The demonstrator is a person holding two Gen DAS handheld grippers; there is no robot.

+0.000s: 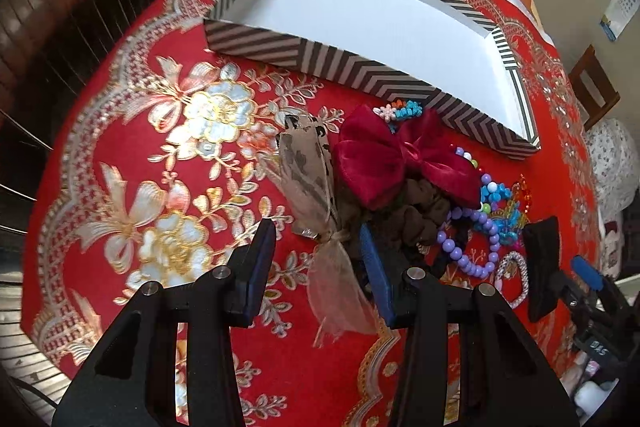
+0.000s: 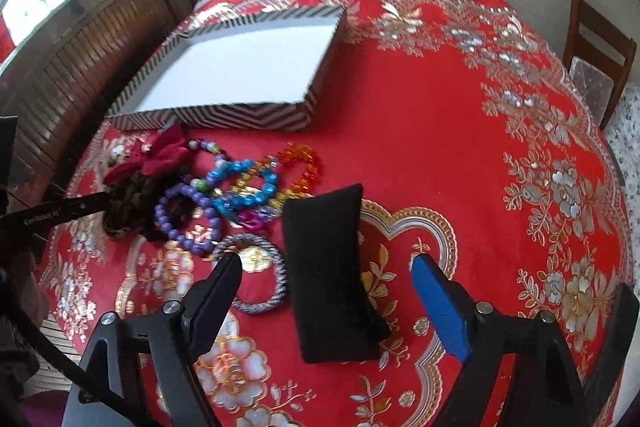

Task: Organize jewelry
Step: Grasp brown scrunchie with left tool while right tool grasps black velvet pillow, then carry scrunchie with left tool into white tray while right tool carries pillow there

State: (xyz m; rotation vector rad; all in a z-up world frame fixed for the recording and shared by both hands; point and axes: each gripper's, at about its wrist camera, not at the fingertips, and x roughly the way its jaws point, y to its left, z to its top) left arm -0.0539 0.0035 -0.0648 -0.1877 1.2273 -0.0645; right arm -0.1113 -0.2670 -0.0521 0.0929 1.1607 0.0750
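- A jewelry pile (image 2: 224, 191) is heaped on the red cloth (image 2: 440, 147), just before the striped box (image 2: 224, 117).
- A black pad (image 2: 328, 275) is framed by the spread right gripper (image 2: 326, 281).
- The left gripper (image 1: 320, 251) is spread around a sheer bow (image 1: 336, 291).

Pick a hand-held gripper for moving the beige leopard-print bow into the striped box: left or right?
Left. The left hand-held gripper is open with the beige leopard-print bow lying between its fingers. The right hand-held gripper is open around the black pad, on the pile's far side. The striped box sits just beyond the bow.
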